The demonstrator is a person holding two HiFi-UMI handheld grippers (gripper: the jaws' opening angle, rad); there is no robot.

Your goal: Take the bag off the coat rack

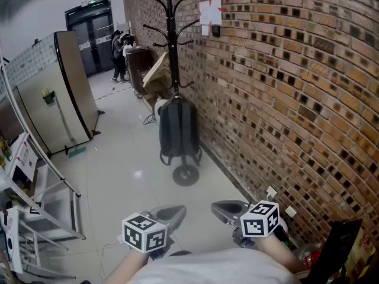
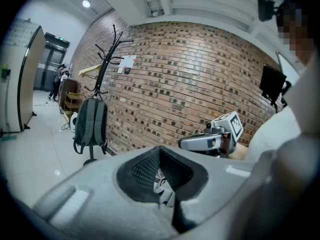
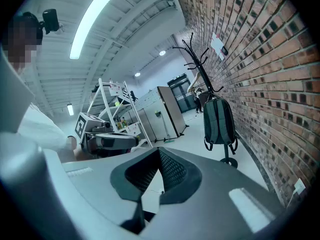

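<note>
A dark grey backpack [image 1: 177, 130] hangs low on a black coat rack [image 1: 172, 34] that stands by the brick wall. The same backpack [image 2: 90, 123] shows at the left of the left gripper view, and the backpack [image 3: 218, 123] shows right of centre in the right gripper view. My left gripper [image 1: 175, 213] and right gripper [image 1: 224, 208] are held side by side near my body, well short of the rack. Both are shut with nothing between the jaws.
The brick wall [image 1: 284, 81] runs along the right. A tall cabinet [image 1: 56, 93] and a white shelving frame [image 1: 41, 212] stand at the left. A person [image 1: 118, 55] stands far back near dark doors. The rack's round base [image 1: 185, 174] rests on the pale tiled floor.
</note>
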